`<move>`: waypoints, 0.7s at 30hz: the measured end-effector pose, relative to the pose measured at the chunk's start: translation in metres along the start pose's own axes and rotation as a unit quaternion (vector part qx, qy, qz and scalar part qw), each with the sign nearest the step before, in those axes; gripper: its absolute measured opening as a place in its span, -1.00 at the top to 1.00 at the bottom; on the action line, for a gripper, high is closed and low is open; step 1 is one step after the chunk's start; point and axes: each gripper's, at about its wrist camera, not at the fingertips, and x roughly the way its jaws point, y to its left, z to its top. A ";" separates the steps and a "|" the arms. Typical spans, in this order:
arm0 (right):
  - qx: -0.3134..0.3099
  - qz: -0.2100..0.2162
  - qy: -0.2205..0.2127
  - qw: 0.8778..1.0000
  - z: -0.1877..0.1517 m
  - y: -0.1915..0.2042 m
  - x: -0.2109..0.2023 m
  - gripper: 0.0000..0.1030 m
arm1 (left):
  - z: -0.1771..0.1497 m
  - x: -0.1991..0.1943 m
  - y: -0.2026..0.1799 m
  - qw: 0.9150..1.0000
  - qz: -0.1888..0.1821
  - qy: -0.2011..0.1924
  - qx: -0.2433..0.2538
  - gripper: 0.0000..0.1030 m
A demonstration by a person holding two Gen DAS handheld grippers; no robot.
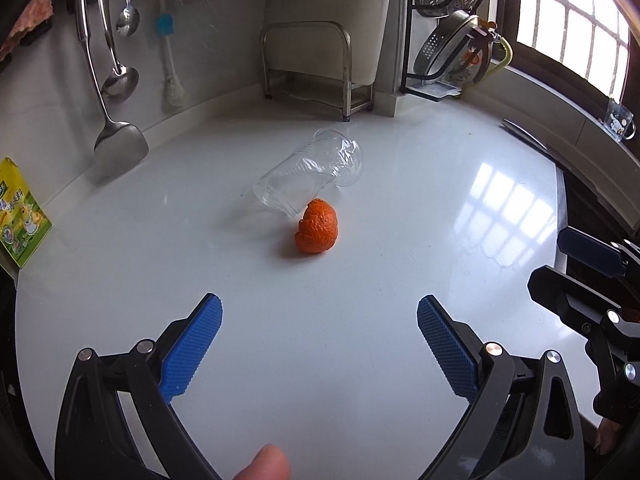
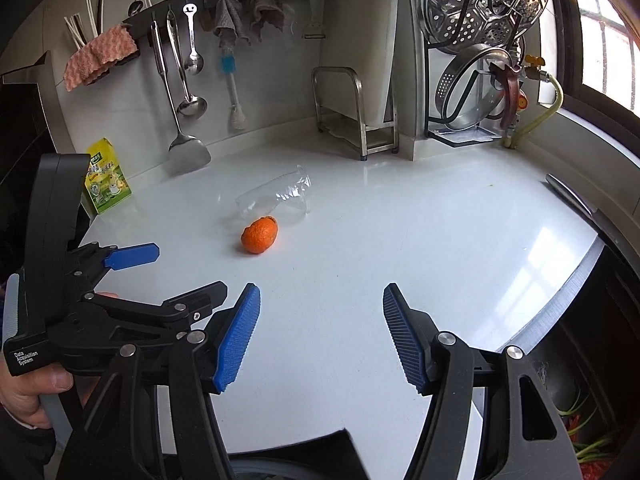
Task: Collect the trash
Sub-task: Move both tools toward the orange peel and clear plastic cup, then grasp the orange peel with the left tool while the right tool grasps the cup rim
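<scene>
An orange peel (image 1: 317, 227) lies on the white counter (image 1: 380, 280), touching a clear plastic cup (image 1: 310, 172) that lies on its side just behind it. In the right wrist view the orange peel (image 2: 260, 235) and the cup (image 2: 278, 196) sit further off, left of centre. My left gripper (image 1: 320, 322) stands open above the counter, short of the peel, nothing between its blue pads. My right gripper (image 2: 321, 312) is open too, with nothing between its fingers. The left gripper (image 2: 132, 268) shows at the left of the right wrist view, held by a hand.
A yellow-green packet (image 2: 105, 178) leans at the back left wall. Ladles and a spatula (image 2: 188, 152) hang there. A metal rack (image 2: 352, 112) and a dish rack with steamer trays (image 2: 476, 80) stand at the back. The counter edge (image 2: 560, 312) drops off at the right.
</scene>
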 end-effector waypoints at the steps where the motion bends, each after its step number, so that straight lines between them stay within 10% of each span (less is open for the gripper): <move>1: 0.000 0.000 0.002 1.000 0.002 -0.002 0.005 -0.19 | 0.004 0.007 0.000 1.000 0.002 0.002 -0.001 -0.87; 21: 0.007 0.012 0.014 1.000 0.024 -0.021 0.069 -0.19 | 0.042 0.091 0.005 0.999 0.023 0.026 -0.011 -0.70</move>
